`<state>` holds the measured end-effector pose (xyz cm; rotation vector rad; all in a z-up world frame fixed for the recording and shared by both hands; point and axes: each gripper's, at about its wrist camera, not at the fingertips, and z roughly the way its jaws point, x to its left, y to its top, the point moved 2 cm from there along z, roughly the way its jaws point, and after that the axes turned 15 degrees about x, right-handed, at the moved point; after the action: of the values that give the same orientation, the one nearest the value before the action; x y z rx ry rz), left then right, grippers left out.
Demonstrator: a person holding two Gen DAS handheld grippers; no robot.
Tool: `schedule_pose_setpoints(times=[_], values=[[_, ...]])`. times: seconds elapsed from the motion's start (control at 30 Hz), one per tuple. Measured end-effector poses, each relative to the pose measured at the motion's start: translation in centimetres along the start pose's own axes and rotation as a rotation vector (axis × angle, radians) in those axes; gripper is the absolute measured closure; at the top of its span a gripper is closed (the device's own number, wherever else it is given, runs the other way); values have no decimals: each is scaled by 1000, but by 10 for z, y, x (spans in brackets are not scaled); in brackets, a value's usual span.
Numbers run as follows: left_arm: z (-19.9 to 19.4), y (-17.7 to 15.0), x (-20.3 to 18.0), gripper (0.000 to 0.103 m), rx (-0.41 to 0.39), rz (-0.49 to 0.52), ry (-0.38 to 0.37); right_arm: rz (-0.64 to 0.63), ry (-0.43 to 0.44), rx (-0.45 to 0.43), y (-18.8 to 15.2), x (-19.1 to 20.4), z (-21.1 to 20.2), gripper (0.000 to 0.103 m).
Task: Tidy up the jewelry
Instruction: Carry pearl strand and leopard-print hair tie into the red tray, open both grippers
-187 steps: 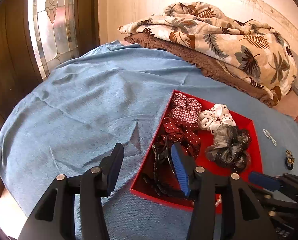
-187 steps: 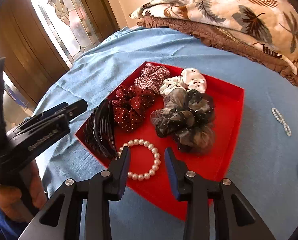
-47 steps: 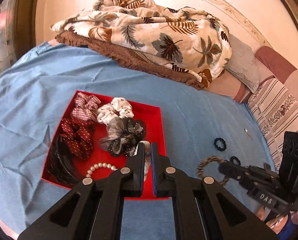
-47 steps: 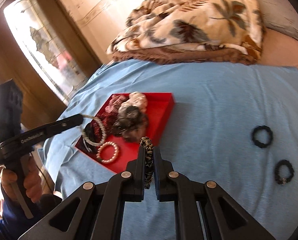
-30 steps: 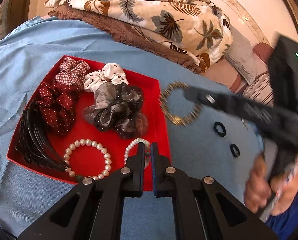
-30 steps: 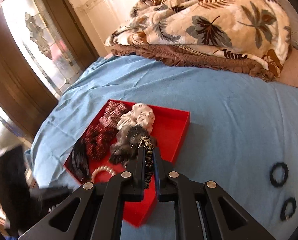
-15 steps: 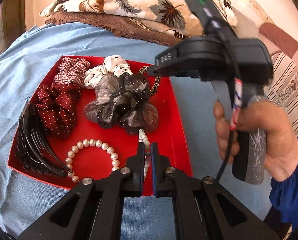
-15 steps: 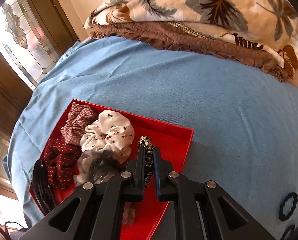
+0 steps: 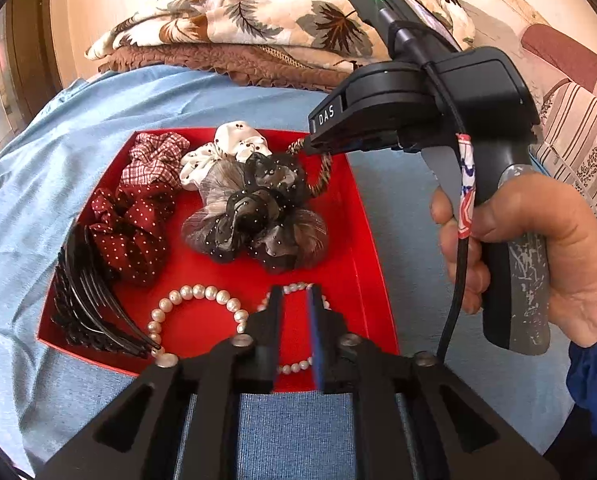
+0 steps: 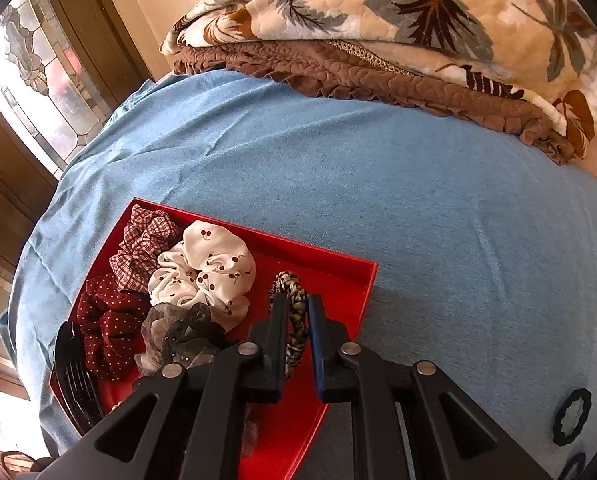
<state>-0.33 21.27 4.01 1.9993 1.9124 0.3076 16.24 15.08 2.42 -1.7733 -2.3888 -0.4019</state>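
I see the red tray (image 9: 372, 240) on blue cloth — scrunchies, black combs (image 9: 86, 304), two pearl bracelets (image 9: 190, 294) lying inside; the braided leopard-print band (image 10: 292, 320) stands upright at its right edge

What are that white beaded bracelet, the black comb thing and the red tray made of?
Bracelet: glossy, uneven round beads, probably pearls or imitation.
Black hair claw clip: likely hard plastic, with thin curved teeth that catch the light.
Red tray: thin, matte, crisp-edged walls suggest cardboard, though plastic is possible.
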Motion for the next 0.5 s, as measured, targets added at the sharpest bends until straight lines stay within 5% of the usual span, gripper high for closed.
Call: schedule_pose_setpoints(times=[0.1,0.5], values=[[-7,-2,-2,61,-37,1,23,3,-4,-15,0,0,-8,74],[-22,-5,-4,55,-91,10,73,16,-26,-63,-21,-6,-49,67]])
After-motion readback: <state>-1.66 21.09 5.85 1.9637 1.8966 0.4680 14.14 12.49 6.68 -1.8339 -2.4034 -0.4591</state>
